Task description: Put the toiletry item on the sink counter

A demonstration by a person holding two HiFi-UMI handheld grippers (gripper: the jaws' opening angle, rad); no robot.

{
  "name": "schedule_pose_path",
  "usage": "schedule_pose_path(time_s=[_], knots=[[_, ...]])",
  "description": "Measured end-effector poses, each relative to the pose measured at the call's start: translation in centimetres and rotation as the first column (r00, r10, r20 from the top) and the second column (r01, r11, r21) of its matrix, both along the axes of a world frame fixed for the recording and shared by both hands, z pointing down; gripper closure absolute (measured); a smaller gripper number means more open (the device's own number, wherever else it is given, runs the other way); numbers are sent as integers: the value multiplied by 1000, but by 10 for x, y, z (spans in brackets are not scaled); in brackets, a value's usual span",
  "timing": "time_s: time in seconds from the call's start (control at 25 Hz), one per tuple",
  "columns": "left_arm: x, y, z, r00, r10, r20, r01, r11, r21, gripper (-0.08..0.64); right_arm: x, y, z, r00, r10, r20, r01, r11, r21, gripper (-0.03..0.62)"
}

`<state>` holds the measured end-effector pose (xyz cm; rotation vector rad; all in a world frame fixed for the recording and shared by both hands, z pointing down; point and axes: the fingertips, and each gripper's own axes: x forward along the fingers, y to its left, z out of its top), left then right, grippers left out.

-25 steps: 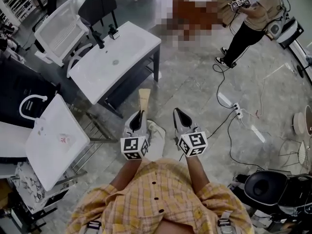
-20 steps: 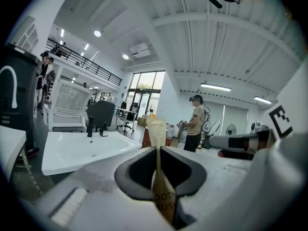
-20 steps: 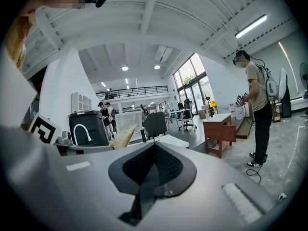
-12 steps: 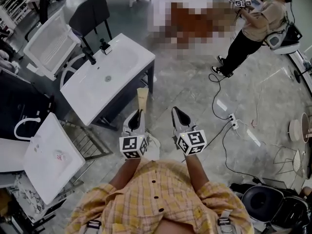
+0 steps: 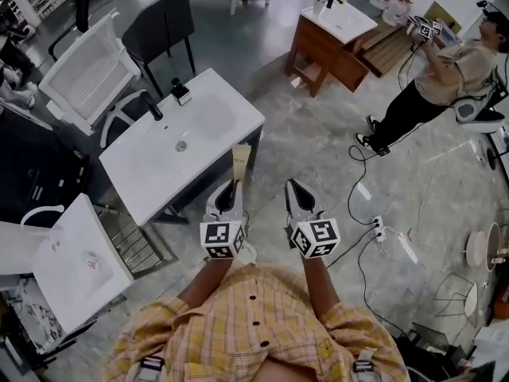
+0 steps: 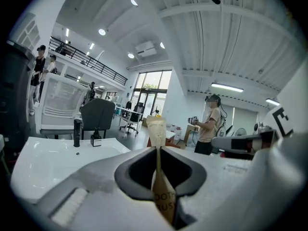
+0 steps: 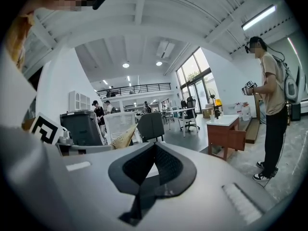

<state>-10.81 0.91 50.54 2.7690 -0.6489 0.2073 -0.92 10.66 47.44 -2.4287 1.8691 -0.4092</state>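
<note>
The left gripper [image 5: 230, 186] is carrying the flat tan toiletry pack [image 5: 237, 159] clamped upright in its jaws at frame centre, beside the white sink counter [image 5: 151, 177], while the right gripper [image 5: 295, 189] is riding shut and empty; the transport step is seemingly calling for a reach up-left over the counter.

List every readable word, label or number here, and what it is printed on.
"OOTH" above "RUS": partly hidden print on the tan toothbrush packet clamped in the left hand-held gripper.
Fine print near that packet's top: too small to read.
Marker cubes: square patterns only, no words.
</note>
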Motion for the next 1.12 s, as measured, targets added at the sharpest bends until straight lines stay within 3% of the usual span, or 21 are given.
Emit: schedule_pose_path(time_s=[0.32, 0.64, 0.92, 1.12], knots=[[38, -44, 7, 999, -45, 27, 46, 998, -31, 532, 41, -49, 4, 999, -31, 7, 32, 999, -28, 591], [50, -62, 15, 996, -77, 55, 79, 996, -41, 532, 54, -84, 15, 995, -95, 34, 96, 994, -50, 591], [67, -100, 24, 979, -186, 85, 190, 981, -37, 531, 94, -136, 28, 979, -195, 60, 198, 979, -49, 591], [92, -135, 21, 949, -300, 95, 302, 953, -7, 531, 127, -188, 20, 947, -320, 44, 321, 946, -39, 591]])
